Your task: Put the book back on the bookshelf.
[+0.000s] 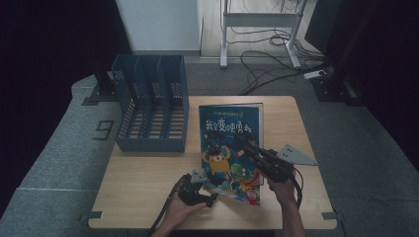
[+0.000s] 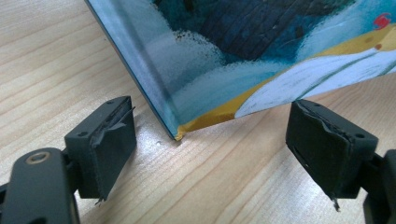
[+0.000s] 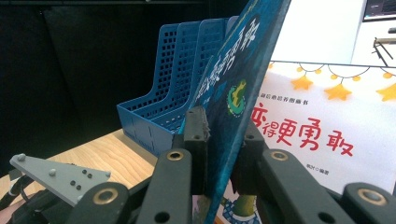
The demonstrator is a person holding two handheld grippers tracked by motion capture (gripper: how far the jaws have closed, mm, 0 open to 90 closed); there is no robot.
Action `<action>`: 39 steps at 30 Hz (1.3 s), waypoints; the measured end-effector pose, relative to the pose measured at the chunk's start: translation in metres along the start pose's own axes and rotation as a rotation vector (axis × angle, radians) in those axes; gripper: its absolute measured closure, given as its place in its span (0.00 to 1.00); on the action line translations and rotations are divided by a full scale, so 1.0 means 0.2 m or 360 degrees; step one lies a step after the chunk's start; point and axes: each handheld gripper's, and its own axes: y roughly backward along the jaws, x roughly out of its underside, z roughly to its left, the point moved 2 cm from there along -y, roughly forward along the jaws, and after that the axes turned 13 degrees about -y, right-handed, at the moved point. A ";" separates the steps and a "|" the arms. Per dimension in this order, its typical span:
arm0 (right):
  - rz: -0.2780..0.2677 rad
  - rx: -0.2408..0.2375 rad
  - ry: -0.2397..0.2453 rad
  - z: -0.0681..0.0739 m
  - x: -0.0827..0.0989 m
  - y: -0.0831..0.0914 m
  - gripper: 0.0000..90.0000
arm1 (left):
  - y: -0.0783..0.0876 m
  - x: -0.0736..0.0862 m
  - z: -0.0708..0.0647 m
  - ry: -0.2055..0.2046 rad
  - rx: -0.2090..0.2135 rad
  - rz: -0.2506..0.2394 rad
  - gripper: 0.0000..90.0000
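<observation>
Wooden table (image 1: 148, 187) is carrying a blue file rack (image 1: 150, 103) at its far left. Right gripper (image 3: 219, 140) is clamping the picture book's (image 1: 230, 148) front cover, lifting it open. Left gripper (image 2: 210, 144) — jaws wide, holding nothing — is waiting at the book's near corner. Next move, likely: steadying that corner.

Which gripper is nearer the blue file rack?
Left. The left gripper sits at the book's lower left corner; the right gripper clamps the book's cover farther from the blue file rack.

Book cover (image 1: 228, 148) title in Chinese characters, "变得更勇敢" on its inner page (image 3: 327, 135), floor mat (image 1: 74, 143) numeral "9"
</observation>
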 end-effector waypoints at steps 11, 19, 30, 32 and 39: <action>0.0013 -0.0009 0.0005 0.00 0.00 0.01 0.87 | 0.00 0.00 -0.01 -0.0004 -0.0010 0.0012 0.17; 0.0023 -0.0022 0.0031 0.01 -0.02 -0.01 0.88 | -0.01 -0.01 0.01 0.0009 -0.0010 0.0015 0.17; 0.0029 -0.0050 0.0083 0.01 -0.05 -0.07 0.89 | -0.04 -0.06 0.08 0.0045 -0.0039 0.0051 0.17; 0.0030 -0.0055 0.0080 0.01 -0.05 -0.07 0.89 | -0.04 -0.06 0.10 0.0049 -0.0050 0.0067 0.17; 0.0038 -0.0075 0.0069 0.01 -0.03 -0.04 0.90 | -0.04 -0.06 0.08 0.0035 -0.0089 0.0075 0.18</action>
